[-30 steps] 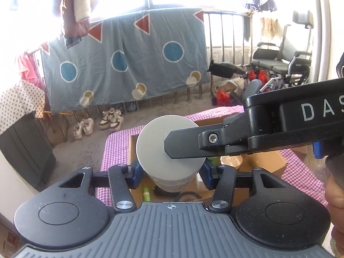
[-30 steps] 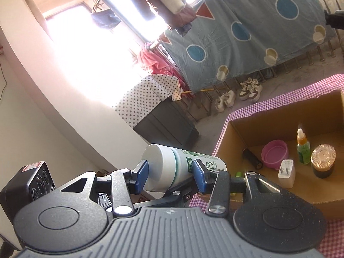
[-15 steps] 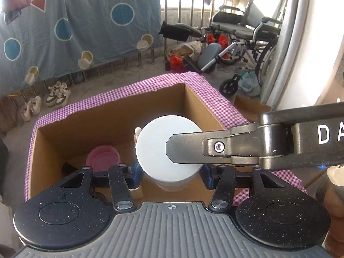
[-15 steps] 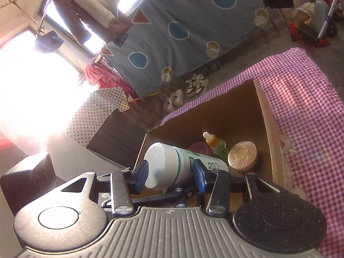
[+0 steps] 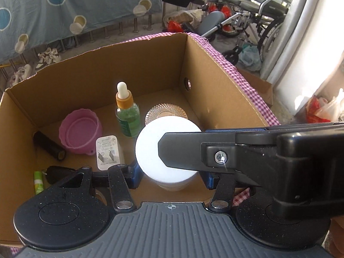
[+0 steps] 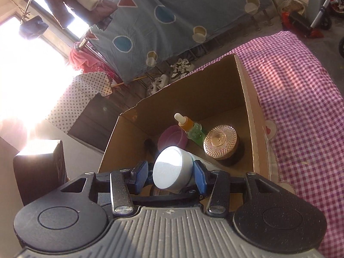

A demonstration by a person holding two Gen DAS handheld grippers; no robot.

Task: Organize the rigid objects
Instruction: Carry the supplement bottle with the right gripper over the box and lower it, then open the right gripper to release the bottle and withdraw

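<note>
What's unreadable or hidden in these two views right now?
- White bottle: label and lower body hidden in the left wrist view by its own cap and the right gripper.
- Gold-lidded jar: mostly behind the bottle there.
- Charger print: too small.
- Box near floor: gripper bodies cover it in both views.

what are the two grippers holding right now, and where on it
Both hold one white bottle over the box. The left gripper clamps its sides near the flat white end; the right gripper clamps that same end from the other side.
</note>
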